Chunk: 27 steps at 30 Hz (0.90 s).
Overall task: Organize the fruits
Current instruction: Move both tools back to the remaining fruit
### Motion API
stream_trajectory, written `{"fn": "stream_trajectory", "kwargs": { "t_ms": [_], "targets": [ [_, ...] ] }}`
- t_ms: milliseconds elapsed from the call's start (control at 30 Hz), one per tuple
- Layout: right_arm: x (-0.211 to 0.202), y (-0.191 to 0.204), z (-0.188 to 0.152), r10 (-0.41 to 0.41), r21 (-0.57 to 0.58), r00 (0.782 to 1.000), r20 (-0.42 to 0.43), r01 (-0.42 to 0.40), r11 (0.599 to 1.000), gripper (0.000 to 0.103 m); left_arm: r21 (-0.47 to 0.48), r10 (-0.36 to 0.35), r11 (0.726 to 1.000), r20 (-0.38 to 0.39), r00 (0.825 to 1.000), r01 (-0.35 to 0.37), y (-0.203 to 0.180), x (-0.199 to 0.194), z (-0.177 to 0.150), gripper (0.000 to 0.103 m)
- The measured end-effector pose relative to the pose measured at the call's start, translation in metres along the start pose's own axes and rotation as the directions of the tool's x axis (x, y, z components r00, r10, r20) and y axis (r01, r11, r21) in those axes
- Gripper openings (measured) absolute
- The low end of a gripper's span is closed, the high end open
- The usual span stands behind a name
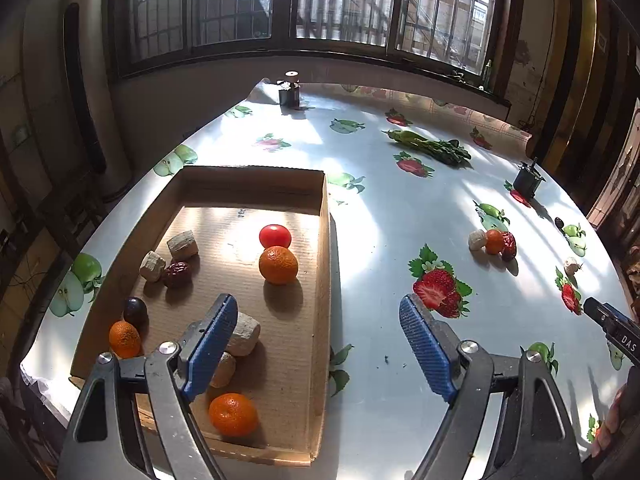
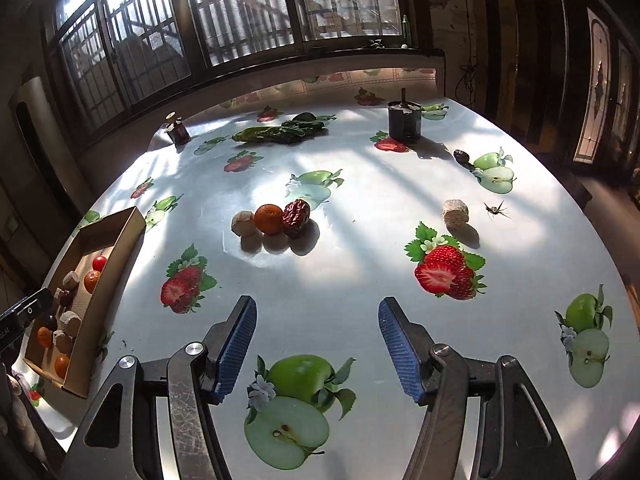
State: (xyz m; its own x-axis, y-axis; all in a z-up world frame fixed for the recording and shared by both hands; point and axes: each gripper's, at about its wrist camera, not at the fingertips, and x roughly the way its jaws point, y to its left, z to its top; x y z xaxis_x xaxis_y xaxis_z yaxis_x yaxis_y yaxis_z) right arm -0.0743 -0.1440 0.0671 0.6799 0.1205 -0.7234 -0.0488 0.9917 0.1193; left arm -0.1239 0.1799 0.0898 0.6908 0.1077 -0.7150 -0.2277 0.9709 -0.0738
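Note:
A cardboard tray (image 1: 325, 264) lies at the table's left and holds a red tomato (image 1: 275, 235), three oranges (image 1: 278, 265), beige chunks (image 1: 183, 244), a red date and a dark plum. My left gripper (image 1: 318, 344) is open and empty over the tray's right wall. On the table a beige chunk (image 2: 243, 223), an orange (image 2: 269, 219) and a red date (image 2: 296, 212) touch in a row. Another beige chunk (image 2: 455, 212) lies to the right. My right gripper (image 2: 316, 346) is open and empty, short of that row.
Green leafy vegetables (image 2: 280, 133) lie at the back. A dark cylinder (image 2: 404, 121) stands at the back right and a small dark jar (image 2: 178, 131) at the back left. A dark date (image 2: 461, 156) and a small stem (image 2: 495, 209) lie at the right.

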Motion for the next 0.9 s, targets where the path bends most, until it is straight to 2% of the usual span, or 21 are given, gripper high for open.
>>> {"fn": "stream_trajectory", "kwargs": {
  "t_ms": [67,167,300,333,500,633,733,833,900],
  "targets": [
    [0.002,-0.025,0.009,-0.044,0.021,0.999,-0.005,0.044,0.999,0.068,0.008,-0.03,1.0,-0.011,0.999,0.03,-0.009,0.006,0.001,0.083],
    [0.009,-0.053,0.025,-0.055,0.07,0.998,-0.018,0.056,0.996,0.068,0.033,-0.055,0.998,-0.034,0.998,0.056,-0.024,0.014,0.001,0.083],
    [0.025,-0.073,0.046,-0.044,0.149,0.998,-0.038,0.049,0.988,0.068,0.065,-0.076,0.995,-0.062,0.995,0.08,-0.04,0.022,0.003,0.083],
    [0.028,-0.074,0.052,-0.021,0.166,0.999,-0.036,0.026,0.986,0.068,0.073,-0.08,0.994,-0.065,0.995,0.084,-0.044,0.023,0.005,0.083],
    [0.053,-0.045,0.07,0.081,0.135,0.995,-0.052,-0.074,0.988,0.067,0.105,-0.116,0.987,-0.083,0.99,0.125,-0.067,0.032,0.021,0.083],
    [0.086,-0.002,0.077,0.181,0.077,0.979,-0.096,-0.174,0.982,0.065,0.125,-0.13,0.982,-0.102,0.986,0.142,-0.083,0.04,0.022,0.083],
    [0.112,0.018,0.085,0.182,0.067,0.976,-0.12,-0.175,0.982,0.05,0.138,-0.128,0.98,-0.126,0.984,0.146,-0.091,0.047,0.018,0.083],
    [0.137,0.028,0.089,0.164,0.068,0.976,-0.145,-0.156,0.985,0.05,0.135,-0.127,0.98,-0.142,0.982,0.146,-0.092,0.053,0.018,0.083],
    [0.151,0.029,0.089,0.181,0.076,0.969,-0.169,-0.17,0.983,0.05,0.135,-0.123,0.98,-0.145,0.982,0.143,-0.092,0.057,0.02,0.083]
  ]
}}
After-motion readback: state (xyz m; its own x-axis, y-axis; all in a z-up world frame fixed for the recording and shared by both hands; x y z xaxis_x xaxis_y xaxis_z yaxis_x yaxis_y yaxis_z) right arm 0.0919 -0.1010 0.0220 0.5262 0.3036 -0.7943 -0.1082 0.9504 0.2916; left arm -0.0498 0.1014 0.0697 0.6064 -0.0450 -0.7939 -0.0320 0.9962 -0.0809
